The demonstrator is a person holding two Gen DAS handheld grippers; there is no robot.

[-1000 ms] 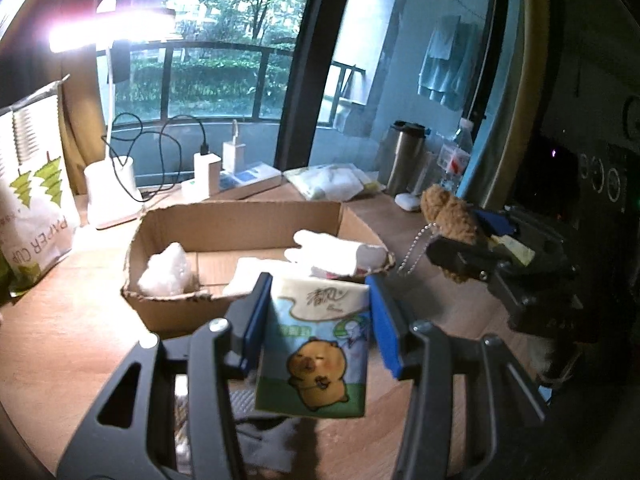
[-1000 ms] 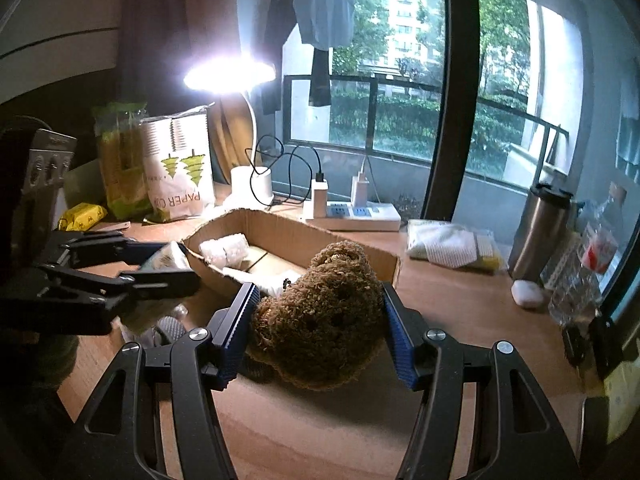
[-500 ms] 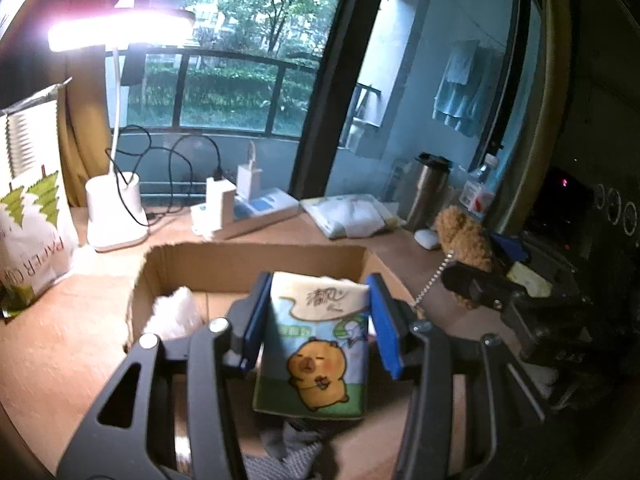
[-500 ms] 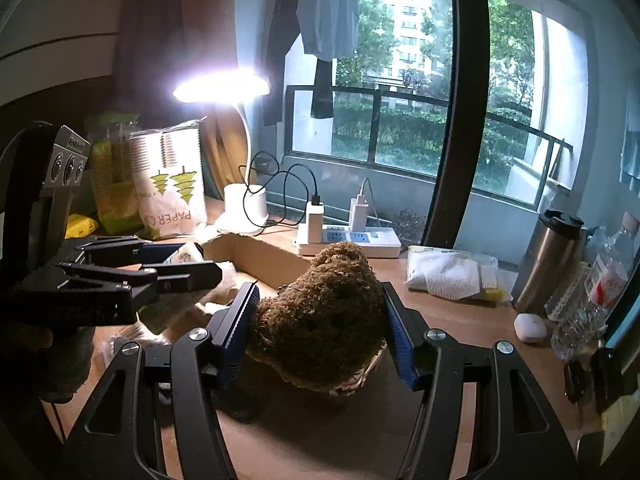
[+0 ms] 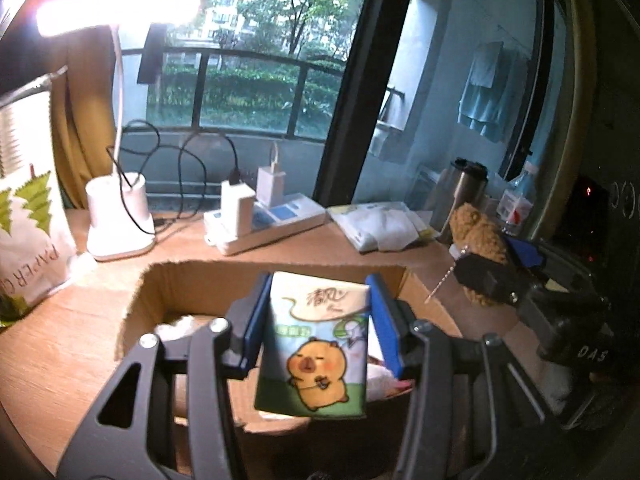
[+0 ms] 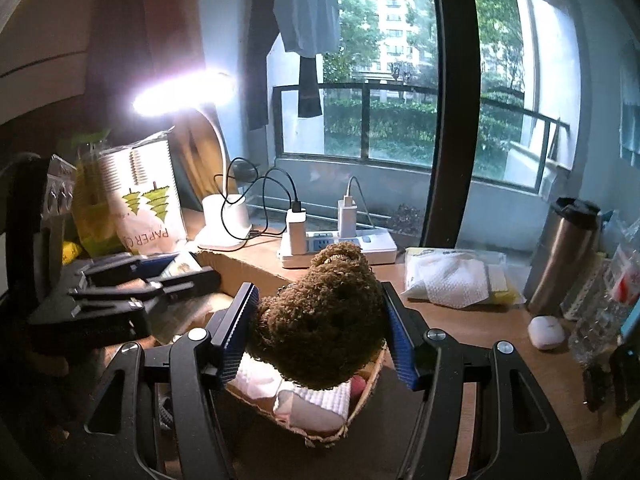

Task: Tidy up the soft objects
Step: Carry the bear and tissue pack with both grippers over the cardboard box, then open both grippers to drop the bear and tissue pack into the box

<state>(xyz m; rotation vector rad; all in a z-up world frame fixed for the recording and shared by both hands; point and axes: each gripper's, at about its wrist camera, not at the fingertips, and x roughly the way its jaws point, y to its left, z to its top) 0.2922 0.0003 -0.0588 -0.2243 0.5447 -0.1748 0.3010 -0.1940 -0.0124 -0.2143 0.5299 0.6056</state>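
Observation:
My left gripper is shut on a tissue pack with a cartoon capybara and holds it above the open cardboard box. My right gripper is shut on a brown plush bear and holds it over the box's near right corner. A rolled white towel and white soft items lie inside the box. The bear and right gripper also show at the right of the left wrist view. The left gripper shows at the left of the right wrist view.
On the wooden desk stand a lit white desk lamp, a power strip with chargers, a paper cup bag, a packet of white cloths, a steel tumbler and a white earbud case.
Both grippers have risen and moved forward over the box with their loads. The tissue pack and the bear were in front of the box and now hang above it.

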